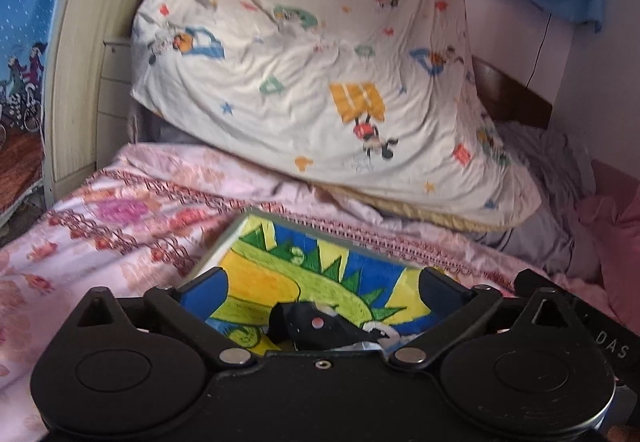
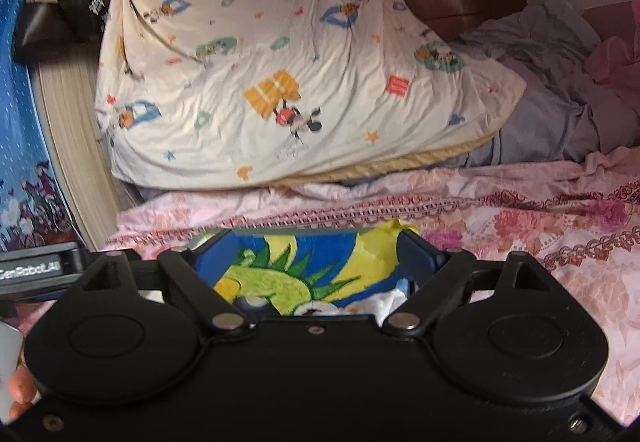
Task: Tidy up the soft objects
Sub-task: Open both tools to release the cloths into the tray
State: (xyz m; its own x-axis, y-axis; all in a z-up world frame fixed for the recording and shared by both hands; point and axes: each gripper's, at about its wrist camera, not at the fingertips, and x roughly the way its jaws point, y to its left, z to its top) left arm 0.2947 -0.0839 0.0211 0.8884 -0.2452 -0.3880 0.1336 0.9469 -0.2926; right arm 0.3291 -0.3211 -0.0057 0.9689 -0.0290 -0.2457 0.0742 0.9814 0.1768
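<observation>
Low in centre of both wrist views: dinosaur-print towel [image 1: 320, 278] lies flat on pink floral bedspread [image 1: 132, 218], between fingers of our left gripper [image 1: 320, 282] and our right gripper [image 2: 316, 254]. Both sets of jaws spread wide, pads off cloth, gripping nothing. We judge this piece laid down, finished. Upper half of frame: cartoon-print quilt [image 2: 256, 74] hangs bunched, unfolded; grey bedding [image 2: 560, 114] crumpled at right. We reckon those remain.
</observation>
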